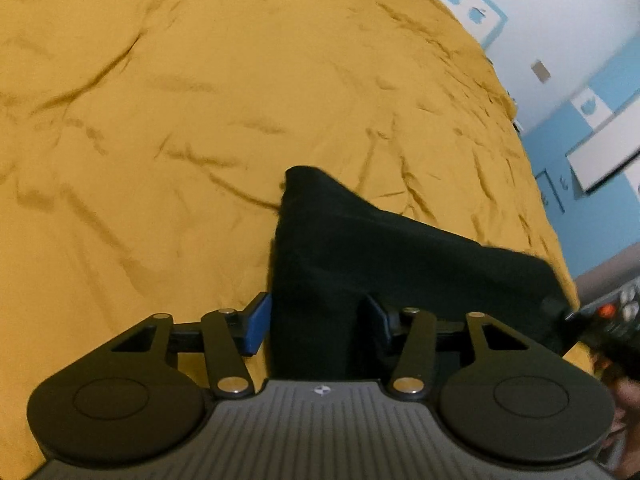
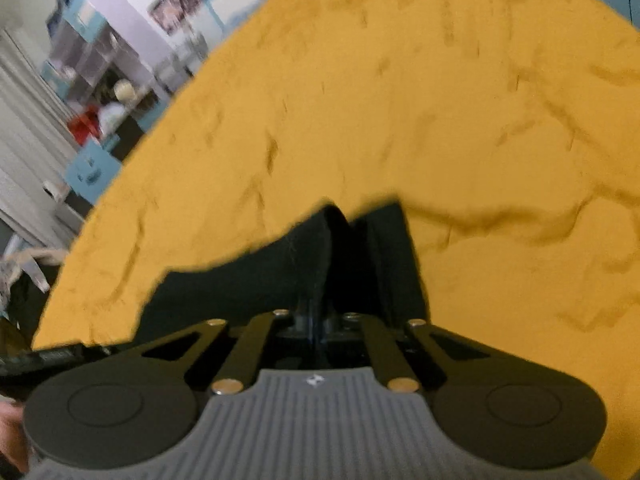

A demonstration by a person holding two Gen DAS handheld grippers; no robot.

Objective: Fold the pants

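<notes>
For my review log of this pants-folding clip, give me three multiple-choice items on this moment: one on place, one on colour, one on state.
1. Where is the fabric in the left wrist view?
A. between the tool's two blue pads
B. lying far off near the wall
C. draped over a chair

2. What colour is the cover under the pants?
A. white
B. mustard yellow
C. green

3. How does the right tool stand?
A. wide open with nothing in it
B. out of sight
C. closed on the dark fabric

Answers:
1 A: the black pants rise from between the pads of the left tool.
2 B: the bedspread is mustard yellow all around the cloth.
3 C: the linkages of the right tool are drawn together, with fabric bunched at their tip.
</notes>
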